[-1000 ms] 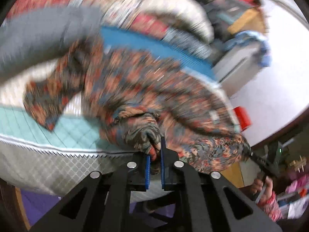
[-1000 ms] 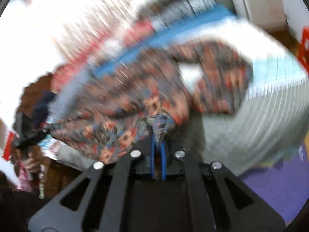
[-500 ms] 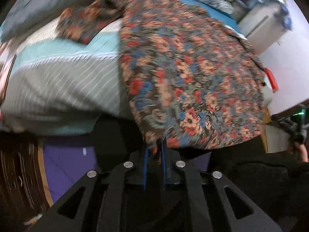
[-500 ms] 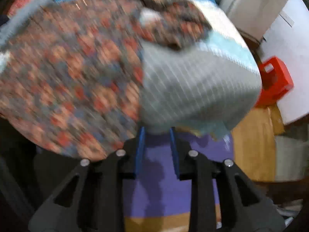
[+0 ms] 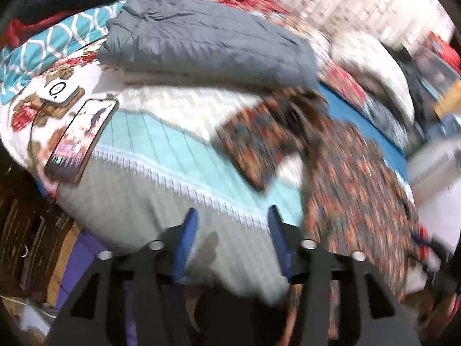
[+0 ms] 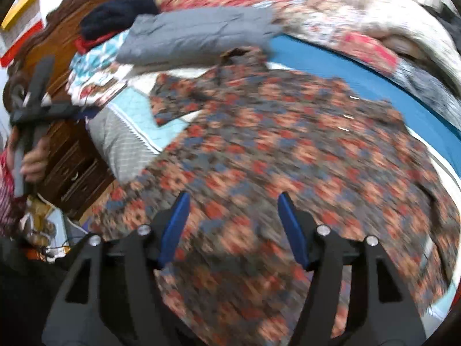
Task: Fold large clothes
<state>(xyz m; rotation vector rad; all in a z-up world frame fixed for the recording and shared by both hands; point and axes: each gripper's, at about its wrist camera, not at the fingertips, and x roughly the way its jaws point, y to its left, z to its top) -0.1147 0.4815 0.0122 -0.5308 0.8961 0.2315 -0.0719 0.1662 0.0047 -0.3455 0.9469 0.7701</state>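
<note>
Roughly: phone (image 5: 80,138) lies at frame left on the bed (image 5: 161,155), clear of the work. Left gripper (image 5: 232,213) spread, empty, over the bed edge. Garment (image 6: 288,150) laid flat centre-right, ready for folding. Right gripper (image 6: 234,196) opening above its hem, nothing pinched.

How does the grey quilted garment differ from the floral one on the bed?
Pattern: the grey quilted garment is plain; the floral garment is a busy red-and-blue print. Pose: grey is folded compact; floral is spread open, one sleeve out sideways. Place: grey sits further back; floral hangs over the near edge. Both lie on the bed.
</note>
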